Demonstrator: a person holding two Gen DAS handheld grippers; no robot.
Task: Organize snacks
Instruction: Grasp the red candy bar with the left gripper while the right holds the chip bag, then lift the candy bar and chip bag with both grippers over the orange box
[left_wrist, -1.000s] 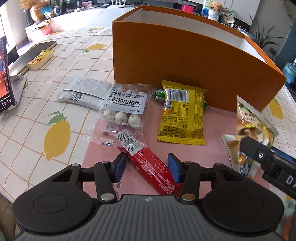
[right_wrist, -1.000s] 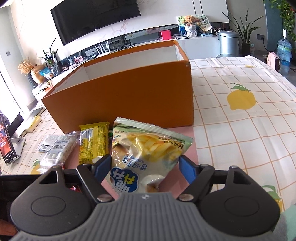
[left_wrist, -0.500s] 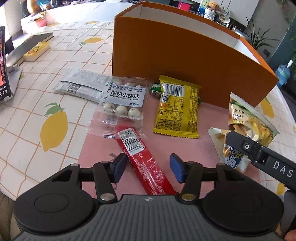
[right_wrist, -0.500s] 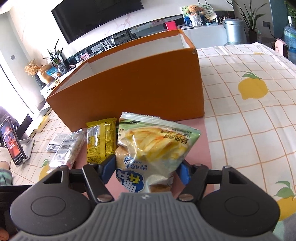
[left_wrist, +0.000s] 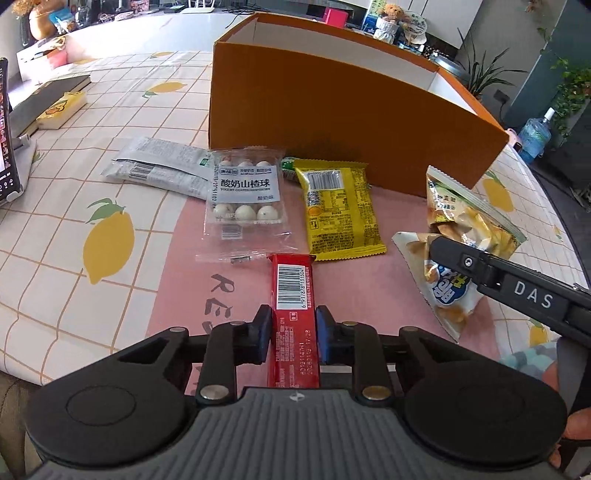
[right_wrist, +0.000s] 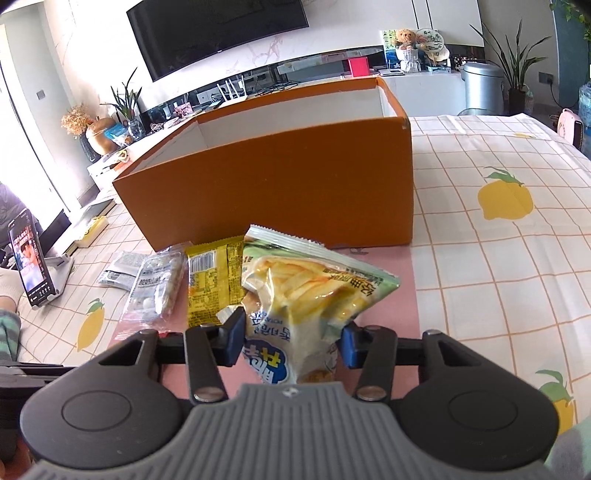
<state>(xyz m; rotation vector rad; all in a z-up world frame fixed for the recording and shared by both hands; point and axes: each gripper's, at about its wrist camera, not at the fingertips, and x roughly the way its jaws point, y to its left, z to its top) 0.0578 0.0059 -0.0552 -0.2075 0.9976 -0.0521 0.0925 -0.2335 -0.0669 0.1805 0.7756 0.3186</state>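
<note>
My left gripper (left_wrist: 293, 328) is shut on a red snack bar (left_wrist: 293, 295) with a barcode and holds it level, pointing forward over the pink mat (left_wrist: 184, 258). My right gripper (right_wrist: 291, 341) is shut on a puffed chip bag (right_wrist: 306, 295) and holds it above the mat; the bag also shows in the left wrist view (left_wrist: 461, 236). An open orange box (left_wrist: 332, 107) with a white inside stands just behind the snacks and also shows in the right wrist view (right_wrist: 280, 181). A clear pack of white hawthorn balls (left_wrist: 243, 195) and a yellow packet (left_wrist: 340, 206) lie on the mat.
A silver-white packet (left_wrist: 162, 166) lies left of the hawthorn pack. A green candy (left_wrist: 288, 162) peeks out by the box. A phone on a stand (right_wrist: 31, 258) and books (left_wrist: 48, 99) are at the far left. The tablecloth (right_wrist: 498, 240) has lemon prints.
My left gripper closed on the red snack bar and lifted it, turning it straight. My right gripper tightened on the chip bag and raised it a little.
</note>
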